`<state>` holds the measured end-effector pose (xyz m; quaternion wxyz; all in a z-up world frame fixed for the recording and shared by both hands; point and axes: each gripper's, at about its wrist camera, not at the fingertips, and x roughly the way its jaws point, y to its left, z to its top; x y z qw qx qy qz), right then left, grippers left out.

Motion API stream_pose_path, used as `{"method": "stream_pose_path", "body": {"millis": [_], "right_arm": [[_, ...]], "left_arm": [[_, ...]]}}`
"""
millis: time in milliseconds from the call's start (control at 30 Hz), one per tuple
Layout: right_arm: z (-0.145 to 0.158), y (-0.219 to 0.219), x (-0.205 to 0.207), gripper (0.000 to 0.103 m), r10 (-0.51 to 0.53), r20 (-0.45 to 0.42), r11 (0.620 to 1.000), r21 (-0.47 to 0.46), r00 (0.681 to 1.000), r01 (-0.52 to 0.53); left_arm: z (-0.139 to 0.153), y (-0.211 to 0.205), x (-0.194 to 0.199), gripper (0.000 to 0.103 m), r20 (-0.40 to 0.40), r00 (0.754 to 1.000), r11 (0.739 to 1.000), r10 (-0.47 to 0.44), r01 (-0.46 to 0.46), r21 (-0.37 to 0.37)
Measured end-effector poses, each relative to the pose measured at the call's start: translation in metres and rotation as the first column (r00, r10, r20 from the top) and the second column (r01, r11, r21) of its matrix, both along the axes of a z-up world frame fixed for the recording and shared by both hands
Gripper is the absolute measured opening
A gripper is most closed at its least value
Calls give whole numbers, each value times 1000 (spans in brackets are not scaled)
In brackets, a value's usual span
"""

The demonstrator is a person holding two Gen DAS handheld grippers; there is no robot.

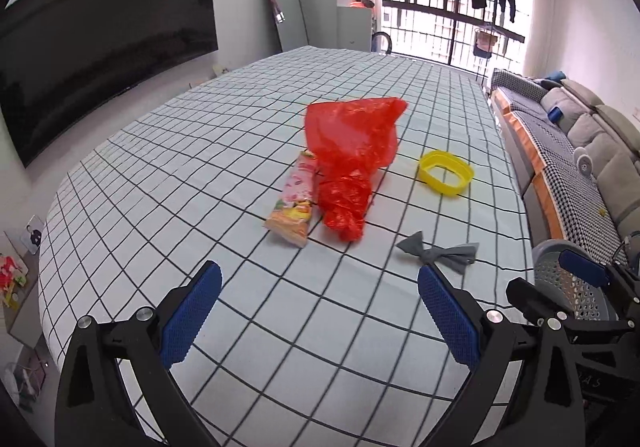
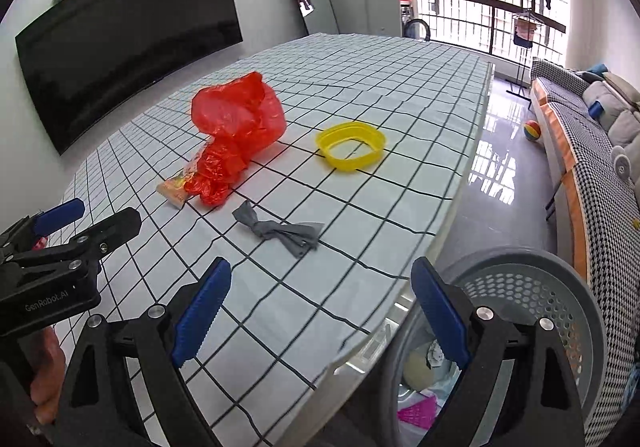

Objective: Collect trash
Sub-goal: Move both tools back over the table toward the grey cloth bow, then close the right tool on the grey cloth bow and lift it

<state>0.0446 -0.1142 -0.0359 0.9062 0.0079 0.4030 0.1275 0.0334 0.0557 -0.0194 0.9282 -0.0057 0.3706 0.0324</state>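
A red plastic bag lies mid-table beside a pink snack packet. A yellow plastic ring-shaped lid sits to the right. A grey knotted cloth scrap lies nearest. A grey perforated trash basket stands off the table's right edge with trash inside. My left gripper is open and empty above the table. My right gripper is open and empty over the table edge, by the basket.
The table has a white black-grid cloth. A black TV hangs on the left wall. A sofa runs along the right. A coloured ball lies on the floor.
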Motion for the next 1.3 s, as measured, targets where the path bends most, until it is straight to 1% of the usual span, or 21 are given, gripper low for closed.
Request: {"method": "stream_pose_path", "body": {"millis": [100,200,333,433,567,800,933,967,1033,1067,1133,1167,1200,1233,1267,1300], "right_arm": [[-3,20,14,87,39,-14,998,-48,999,-39],[-9,38,30,87,73,-53,991,-112,996,-78],[-13,52,47,87,107,-81,982,-144,991,-118],[-18,61,60,87,125,-111,974,-176,986,-143],[-27,70,70,87,144,-131,961,-217,981,-170],[-38,68,77,87,137,-138,963,-213,981,-164],[-38,69,78,86,139,-119,966,-203,983,-162],[-38,69,77,84,141,-116,966,-203,983,-162],[-39,71,76,72,151,-116,964,-202,982,-172],[-40,73,76,69,158,-119,962,-204,980,-179],[-43,76,73,57,172,-123,958,-209,977,-195],[-43,76,72,56,178,-118,958,-206,977,-200],[-43,77,71,50,184,-117,958,-203,976,-205],[-43,78,70,40,193,-117,957,-198,974,-213],[-43,80,69,35,200,-118,955,-199,973,-221],[-43,81,68,25,203,-115,953,-206,973,-223]], "left_arm": [[-6,19,3,97,-13,999,999,39,-39,10],[-10,34,8,97,-30,998,998,64,-63,8],[-10,48,12,97,-33,996,996,86,-86,3],[-10,54,15,97,-36,995,995,94,-95,-13],[-12,58,21,97,-47,993,994,107,-108,-13],[-17,68,28,97,-61,991,992,121,-123,-19],[-17,71,30,97,-57,990,991,131,-133,-21],[-18,73,31,97,-59,989,991,133,-135,-21],[-19,74,33,97,-63,989,990,135,-137,-21],[-19,74,33,97,-63,989,990,135,-137,-20],[-19,74,33,97,-63,989,991,133,-135,-18],[-19,74,33,97,-63,989,991,133,-134,-16],[-18,73,34,97,-64,989,991,132,-133,-15],[-19,72,34,97,-65,989,991,130,-131,-14],[-19,72,34,97,-67,989,991,128,-130,-13],[-19,71,34,97,-69,990,992,126,-128,-13]]}}
